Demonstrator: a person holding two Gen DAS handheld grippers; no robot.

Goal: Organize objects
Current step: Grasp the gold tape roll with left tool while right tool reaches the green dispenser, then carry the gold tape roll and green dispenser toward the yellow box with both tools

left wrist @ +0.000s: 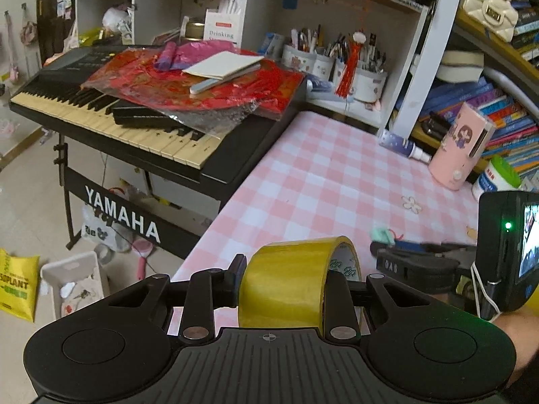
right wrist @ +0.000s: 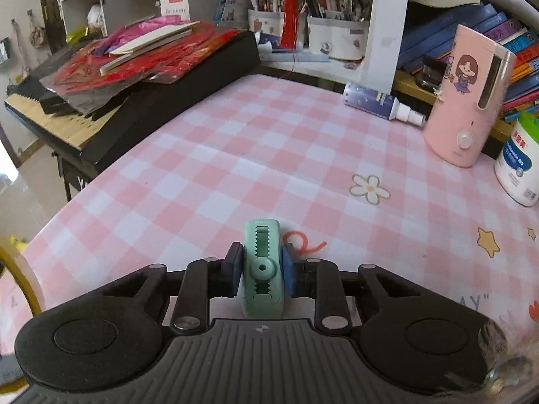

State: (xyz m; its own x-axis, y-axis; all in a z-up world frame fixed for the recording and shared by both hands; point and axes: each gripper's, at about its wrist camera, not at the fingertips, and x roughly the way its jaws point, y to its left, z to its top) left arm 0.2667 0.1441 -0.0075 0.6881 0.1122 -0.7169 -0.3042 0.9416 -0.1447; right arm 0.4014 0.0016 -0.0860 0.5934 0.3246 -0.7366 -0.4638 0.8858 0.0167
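Note:
My left gripper is shut on a roll of yellow tape and holds it above the near left edge of the pink checked table. My right gripper is shut on a small mint-green utility knife low over the table's near side; a red loop of cord lies just right of it. The right gripper also shows in the left wrist view, to the right of the tape. An edge of the tape roll shows at the left of the right wrist view.
A pink humidifier, a white jar with a green lid and a lying spray bottle stand at the table's far right, before bookshelves. Pen cups sit at the back. A Yamaha keyboard piled with red paper borders the left.

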